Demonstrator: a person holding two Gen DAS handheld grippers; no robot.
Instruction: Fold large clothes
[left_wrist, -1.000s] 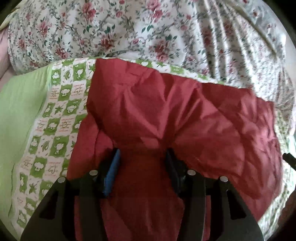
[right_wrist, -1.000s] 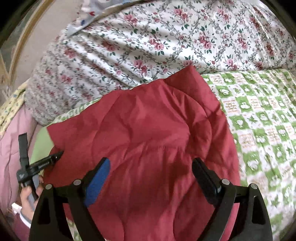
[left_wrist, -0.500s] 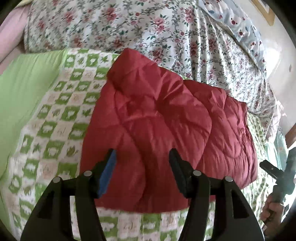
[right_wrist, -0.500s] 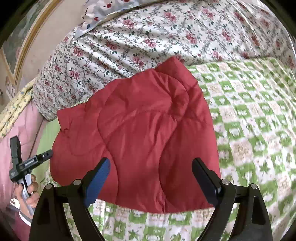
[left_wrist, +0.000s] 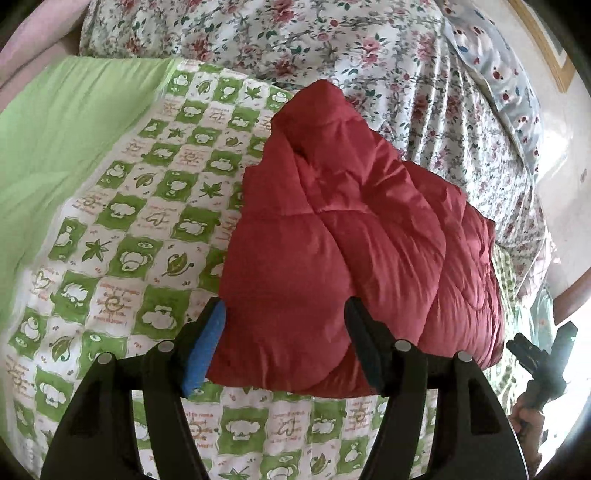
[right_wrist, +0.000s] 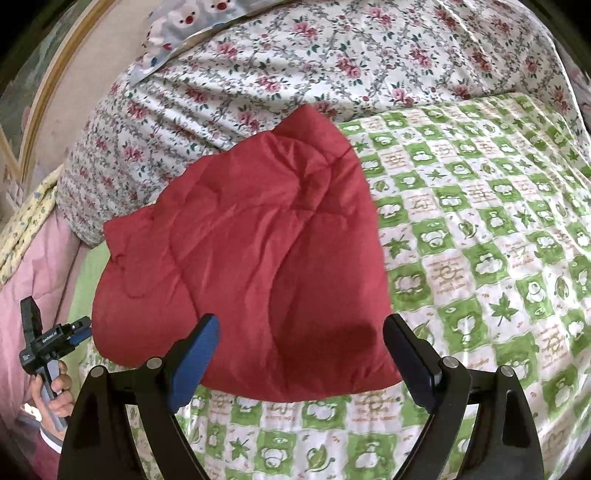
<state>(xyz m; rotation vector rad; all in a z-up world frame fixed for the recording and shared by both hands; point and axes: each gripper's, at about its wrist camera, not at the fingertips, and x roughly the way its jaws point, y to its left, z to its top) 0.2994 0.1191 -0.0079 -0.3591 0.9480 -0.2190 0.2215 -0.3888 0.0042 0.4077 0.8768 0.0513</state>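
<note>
Hovering spread apart and empty, the left gripper (left_wrist: 282, 334) frames the near edge of the red padded jacket (left_wrist: 354, 236); right gripper (right_wrist: 299, 350) likewise wide apart, gripping nothing. Jacket is quilted, puffy, creased, folded into a rough block just ahead of both grippers, lying on a green-and-white checked sheet (right_wrist: 480, 229) with leaf and animal prints. Plain green fabric (left_wrist: 55, 155) off to the left gripper's left. Beyond the jacket, a bulky floral duvet (right_wrist: 332, 62), its far edge cut off. Pink bedding (right_wrist: 40, 273) and a wooden frame (right_wrist: 55, 85) at the view's edge, hard to make out.
</note>
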